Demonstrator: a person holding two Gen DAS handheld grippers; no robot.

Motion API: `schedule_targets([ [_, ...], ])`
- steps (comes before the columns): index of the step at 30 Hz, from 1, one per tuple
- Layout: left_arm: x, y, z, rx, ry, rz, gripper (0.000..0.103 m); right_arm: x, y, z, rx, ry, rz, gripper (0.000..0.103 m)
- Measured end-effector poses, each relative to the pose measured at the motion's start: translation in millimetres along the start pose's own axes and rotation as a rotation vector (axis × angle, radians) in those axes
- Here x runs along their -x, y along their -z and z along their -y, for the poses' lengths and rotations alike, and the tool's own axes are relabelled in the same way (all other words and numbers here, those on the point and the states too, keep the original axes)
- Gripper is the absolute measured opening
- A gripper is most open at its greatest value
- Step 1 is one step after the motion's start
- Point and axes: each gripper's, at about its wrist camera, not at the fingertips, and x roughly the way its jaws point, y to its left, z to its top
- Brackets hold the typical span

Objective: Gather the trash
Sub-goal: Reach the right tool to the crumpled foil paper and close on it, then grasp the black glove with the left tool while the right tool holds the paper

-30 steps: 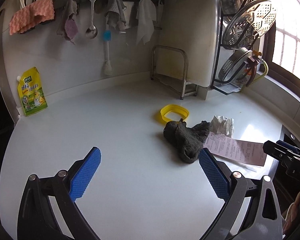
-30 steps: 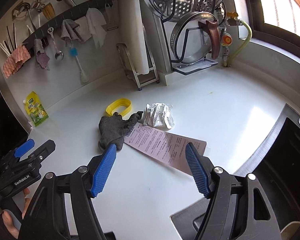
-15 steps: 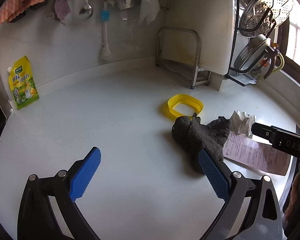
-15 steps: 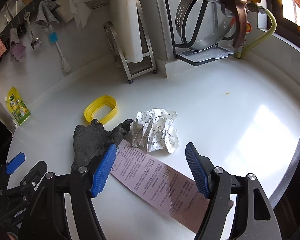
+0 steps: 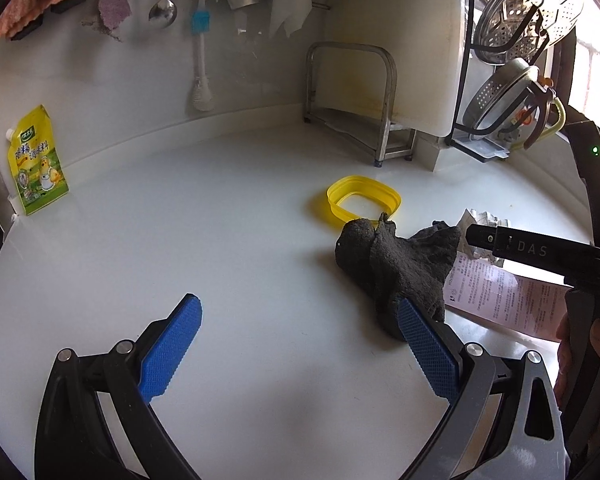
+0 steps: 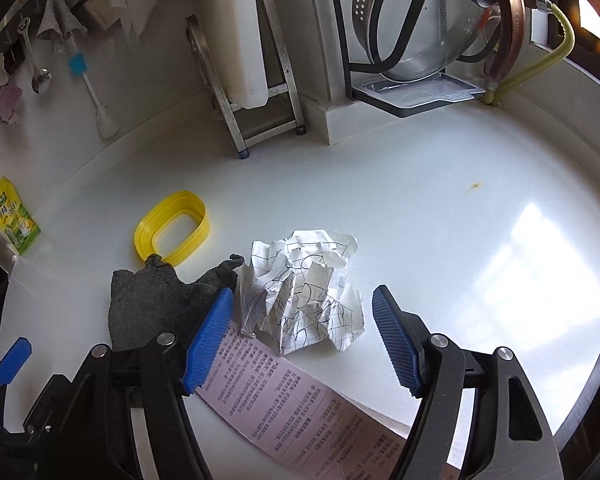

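Honestly, my right hand-held gripper hung with its jaws apart around the crumpled paper at the frame's centre, on the white worktop. Its left pad sat over the receipt and beside the dark cloth, so closing could snag either. My left hand-held gripper was apart too, holding nothing.

On the counter, the crumpled paper lies right of the cloth, the ring behind
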Motion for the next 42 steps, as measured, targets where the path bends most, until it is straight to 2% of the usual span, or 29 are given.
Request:
schedule_targets([
  [2, 0.1, 0.2, 1.1, -0.004, -0.003, 0.000, 0.097, -1.0, 0.9, -3.4, 0.023, 0.010, -0.001, 0.052],
  [7, 1.9, -1.4, 3.7, -0.009, -0.009, 0.003, 0.097, -0.1, 2.2, -8.2, 0.049, 0.002, 0.007, 0.030],
  [13, 3.2, -5.3, 15.0, -0.036, -0.016, 0.013, 0.097, 19.3, 5.0, -5.7, 0.039, -0.017, 0.074, 0.026],
  [21, -8.1, -14.0, 39.6, -0.054, -0.016, 0.006, 0.097, 59.2, 20.9, 11.9, -0.004, -0.016, 0.154, 0.026],
  [27, -29.4, -17.7, 55.8, -0.059, -0.034, -0.043, 0.097, 71.3, 26.8, 26.5, -0.044, -0.032, 0.164, 0.026],
  [31, -40.9, -18.7, 64.2, -0.080, -0.073, -0.061, 0.097, 74.5, 27.2, 30.2, -0.053, -0.041, 0.171, 0.026],
  [34, -43.3, -18.7, 65.7, -0.082, -0.071, -0.061, 0.093, 75.6, 26.7, 29.5, -0.052, -0.043, 0.175, 0.026],
  [36, -45.0, -19.1, 67.0, -0.089, -0.060, -0.071, 0.074, 75.4, 26.7, 28.8, -0.050, -0.044, 0.174, 0.026],
  [37, -45.7, -18.6, 67.8, -0.091, -0.047, -0.078, 0.071, 75.3, 26.5, 28.8, -0.049, -0.044, 0.174, 0.026],
  [40, -43.5, -17.8, 71.0, -0.104, -0.020, -0.076, 0.049, 75.6, 26.7, 28.4, -0.049, -0.044, 0.174, 0.026],
  [41, -43.1, -17.4, 72.2, -0.105, -0.003, -0.080, 0.036, 75.6, 26.8, 28.3, -0.048, -0.043, 0.174, 0.026],
  [42, -42.4, -16.7, 72.9, -0.107, 0.010, -0.082, 0.030, 75.6, 26.9, 28.1, -0.047, -0.043, 0.173, 0.026],
])
